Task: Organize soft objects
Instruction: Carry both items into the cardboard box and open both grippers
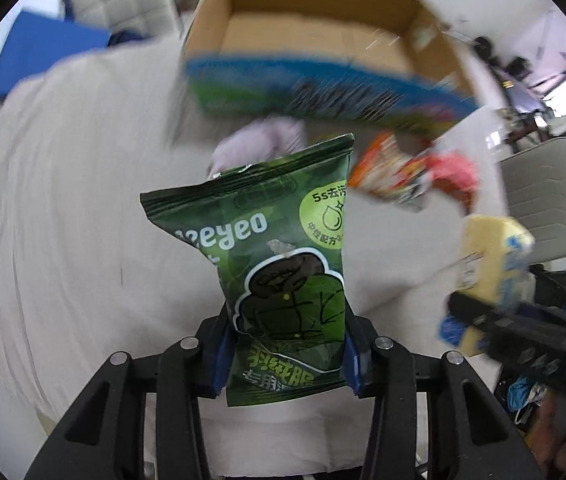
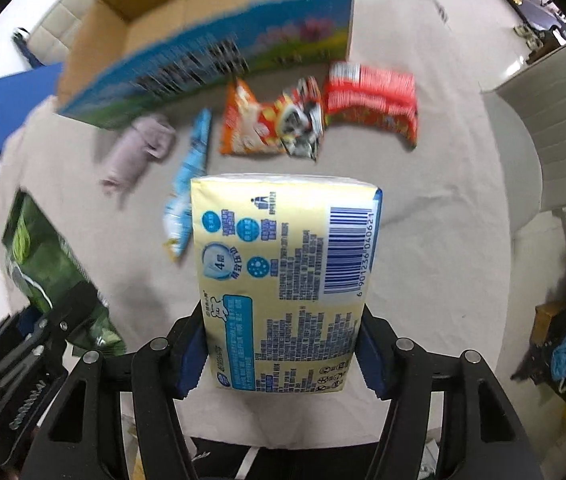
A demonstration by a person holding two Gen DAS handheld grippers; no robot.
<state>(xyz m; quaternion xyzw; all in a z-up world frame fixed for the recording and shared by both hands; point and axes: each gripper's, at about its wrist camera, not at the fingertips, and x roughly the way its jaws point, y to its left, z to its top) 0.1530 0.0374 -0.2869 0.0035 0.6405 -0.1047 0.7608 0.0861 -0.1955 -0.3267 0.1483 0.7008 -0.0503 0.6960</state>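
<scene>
My left gripper [image 1: 287,344] is shut on the lower part of a dark green printed pouch [image 1: 283,248], which it holds up above the cloth-covered table. My right gripper [image 2: 283,344] is shut on a pale yellow tissue pack [image 2: 283,260] with a blue barcode, also lifted off the table. Each wrist view shows the other hand's load: the yellow tissue pack [image 1: 495,252] at the right, the green pouch [image 2: 51,264] at the left. Beyond both stands an open cardboard box [image 2: 203,60] with a blue and green printed side, and nothing shows inside it.
On the cloth in front of the box lie a lilac rolled cloth [image 2: 139,144], a light blue sachet [image 2: 191,168], an orange snack bag [image 2: 255,120] and a red packet [image 2: 371,96]. A blue mat [image 2: 19,108] lies far left. A pale chair [image 2: 555,120] stands at the right.
</scene>
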